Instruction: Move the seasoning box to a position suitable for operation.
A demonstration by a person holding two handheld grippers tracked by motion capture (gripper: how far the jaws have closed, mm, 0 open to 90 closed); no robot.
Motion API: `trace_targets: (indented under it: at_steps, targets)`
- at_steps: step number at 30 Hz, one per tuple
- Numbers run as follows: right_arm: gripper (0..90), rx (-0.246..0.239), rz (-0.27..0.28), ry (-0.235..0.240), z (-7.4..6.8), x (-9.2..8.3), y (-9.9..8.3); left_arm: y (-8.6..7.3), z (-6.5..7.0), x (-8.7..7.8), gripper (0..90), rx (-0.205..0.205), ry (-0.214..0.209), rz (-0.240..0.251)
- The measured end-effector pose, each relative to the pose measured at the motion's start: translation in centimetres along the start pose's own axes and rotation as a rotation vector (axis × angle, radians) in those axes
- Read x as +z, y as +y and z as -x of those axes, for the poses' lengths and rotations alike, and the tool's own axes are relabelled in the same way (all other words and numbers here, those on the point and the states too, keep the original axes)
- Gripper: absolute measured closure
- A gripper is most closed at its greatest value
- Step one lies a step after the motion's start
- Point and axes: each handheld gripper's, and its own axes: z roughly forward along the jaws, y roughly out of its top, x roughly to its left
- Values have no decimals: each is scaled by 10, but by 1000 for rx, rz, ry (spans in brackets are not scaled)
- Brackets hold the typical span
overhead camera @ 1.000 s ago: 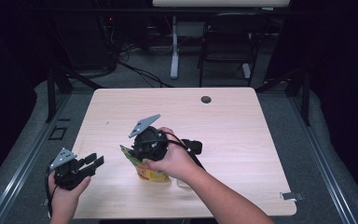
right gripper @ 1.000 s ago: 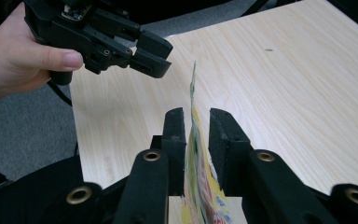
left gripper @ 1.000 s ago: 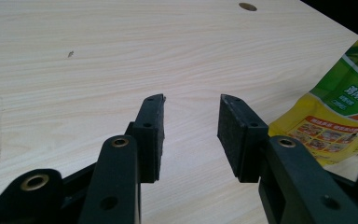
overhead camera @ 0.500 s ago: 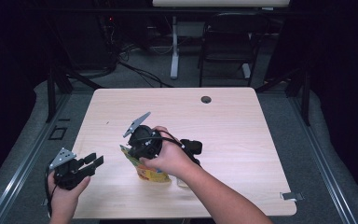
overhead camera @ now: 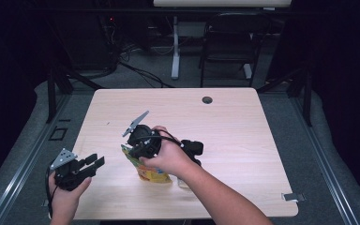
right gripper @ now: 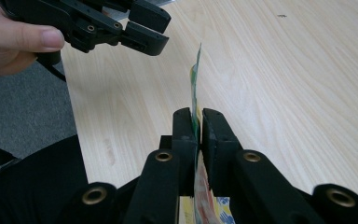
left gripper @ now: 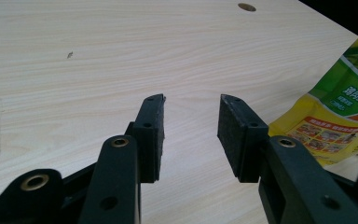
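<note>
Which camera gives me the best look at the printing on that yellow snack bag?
The left gripper view: the snack bag faces it, label readable. The right gripper view shows the bag edge-on between the right gripper's jaws. The high view shows it small, half hidden under the hand.

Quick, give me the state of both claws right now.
Left claw: open, holding nothing, over the table.
Right claw: shut on the edge of the yellow snack packet.
</note>
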Motion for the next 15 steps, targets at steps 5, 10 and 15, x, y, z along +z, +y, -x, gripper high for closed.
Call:
trace_targets:
  at_steps: [5, 10, 15]
  targets:
    - [865, -18, -9, -18, -2, 2, 1, 0, 0, 0, 614, -3, 0, 8]
    - [883, -27, -17, -26, -2, 1, 1, 0, 0, 0, 614, -1, 0, 3]
    - [895, -31, -15, -34, -2, 1, 1, 0, 0, 0, 614, -4, 0, 9]
